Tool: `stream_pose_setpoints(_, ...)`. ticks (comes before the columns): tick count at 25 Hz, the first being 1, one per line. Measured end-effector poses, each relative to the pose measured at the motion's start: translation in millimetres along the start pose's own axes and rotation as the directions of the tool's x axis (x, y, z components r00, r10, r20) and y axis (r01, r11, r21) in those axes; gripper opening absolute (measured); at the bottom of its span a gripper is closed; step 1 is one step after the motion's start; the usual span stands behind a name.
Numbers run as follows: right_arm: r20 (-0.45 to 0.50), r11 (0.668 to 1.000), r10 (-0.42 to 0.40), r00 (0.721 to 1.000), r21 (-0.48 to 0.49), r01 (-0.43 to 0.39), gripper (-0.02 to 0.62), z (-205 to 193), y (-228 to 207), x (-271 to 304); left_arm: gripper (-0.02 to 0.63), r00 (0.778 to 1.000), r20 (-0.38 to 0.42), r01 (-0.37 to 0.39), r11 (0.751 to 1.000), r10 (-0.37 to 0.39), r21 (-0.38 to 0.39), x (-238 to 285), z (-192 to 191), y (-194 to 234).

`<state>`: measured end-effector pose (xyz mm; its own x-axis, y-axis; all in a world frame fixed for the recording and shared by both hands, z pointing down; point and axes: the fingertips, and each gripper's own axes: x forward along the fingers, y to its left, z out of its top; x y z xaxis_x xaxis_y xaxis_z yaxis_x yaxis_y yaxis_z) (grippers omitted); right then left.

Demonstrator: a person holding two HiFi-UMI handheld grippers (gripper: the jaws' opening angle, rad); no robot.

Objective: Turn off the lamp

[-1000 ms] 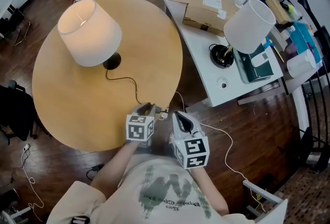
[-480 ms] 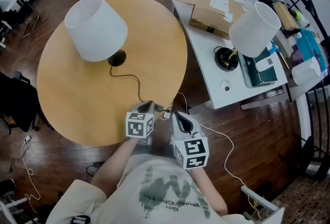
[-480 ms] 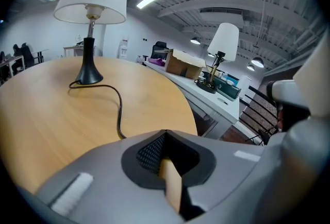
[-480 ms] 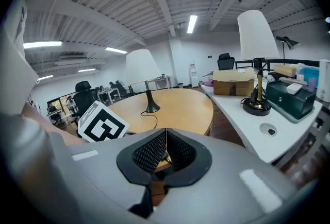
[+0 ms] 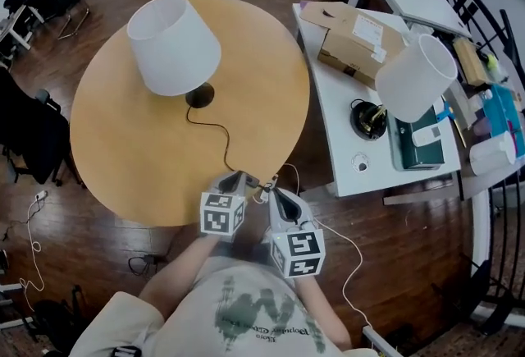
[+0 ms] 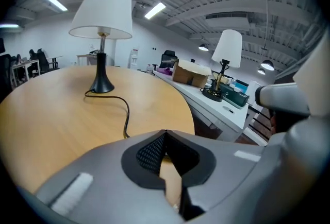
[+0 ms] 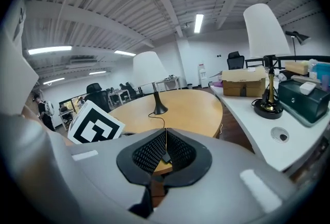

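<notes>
Black cord (image 6: 127,115) sits pinched in my right tool (image 7: 166,131); left tool (image 6: 165,133) clenched, empty; any tug could drag the lamp (image 5: 174,43) across the bench (image 5: 123,150).

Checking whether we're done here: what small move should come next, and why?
Probably open the right claw and draw both back: the lamp on the round table looks unlit, the right claw seems to pinch its cord, and the left claw is shut on nothing.
</notes>
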<state>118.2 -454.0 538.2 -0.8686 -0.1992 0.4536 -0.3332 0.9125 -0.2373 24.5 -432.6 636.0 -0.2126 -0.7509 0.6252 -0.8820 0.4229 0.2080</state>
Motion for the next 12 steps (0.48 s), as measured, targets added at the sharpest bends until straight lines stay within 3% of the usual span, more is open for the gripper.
stream_pose_setpoints(7,-0.024,0.983,0.175,0.984,-0.060,-0.176,0.002,0.5,19.8,11.3,0.000,0.990,0.079,-0.108,0.991,0.115,-0.081,-46.6,1.0,5.8)
stream_pose_setpoints(12,-0.023,0.963,0.257,0.966,-0.075,-0.258,0.002,5.7,38.8,13.3,0.000,0.973,0.136,-0.169,0.978,0.185,-0.122,-86.8,-0.5,11.6)
